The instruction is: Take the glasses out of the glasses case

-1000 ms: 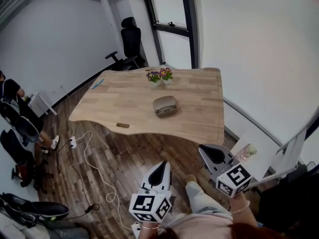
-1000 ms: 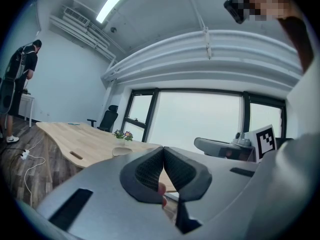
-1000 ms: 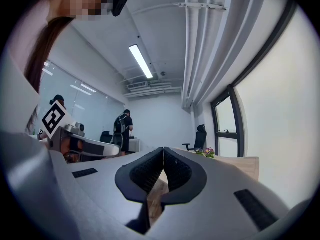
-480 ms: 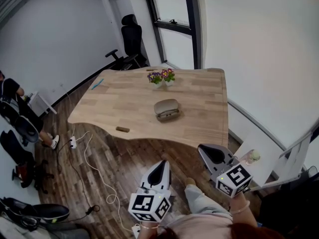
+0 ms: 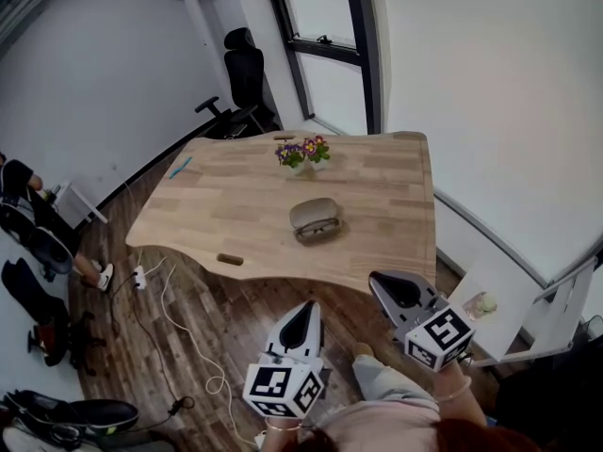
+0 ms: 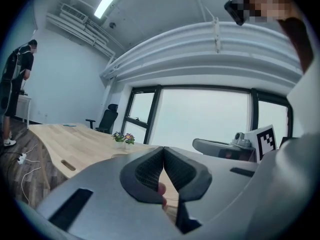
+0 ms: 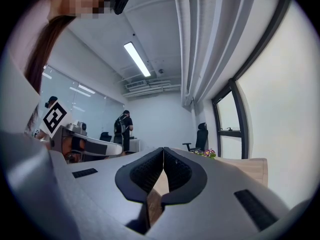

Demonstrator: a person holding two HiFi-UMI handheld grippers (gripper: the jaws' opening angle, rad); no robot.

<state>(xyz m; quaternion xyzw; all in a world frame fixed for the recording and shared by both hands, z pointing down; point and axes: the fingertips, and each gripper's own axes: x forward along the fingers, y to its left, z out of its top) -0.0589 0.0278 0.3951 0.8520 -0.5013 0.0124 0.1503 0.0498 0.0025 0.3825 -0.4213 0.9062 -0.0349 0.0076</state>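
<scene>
Closer to the worktop (image 5: 236, 205) than a second ago, with its near edge and the glasses case (image 5: 314, 220) lower in the head view and both grippers held much as before, short of that edge, over the wood floor (image 5: 217, 318). Pale wood, wavy along the near side, set close to a tall window (image 5: 325, 17). Beyond the far left corner, a black office chair (image 5: 243, 73). Low in the head view, the left gripper (image 5: 305, 311) and the right gripper (image 5: 386, 283), apart from each other and well apart from the case, each pointing toward the worktop. In the left gripper view, fingers (image 6: 142, 171) closed tip to tip with nothing between them; likewise in the right gripper view, fingers (image 7: 140, 174) pressed together and empty. Near the middle of the worktop, the taupe case, lying flat, touched by neither gripper; cannot tell whether its lid is fully down. Behind it, toward the far side, two small pots of flowers (image 5: 303, 152). At the far left edge a blue pen (image 5: 181, 166); by the near left edge a small brown object (image 5: 230, 259), too small to name.
</scene>
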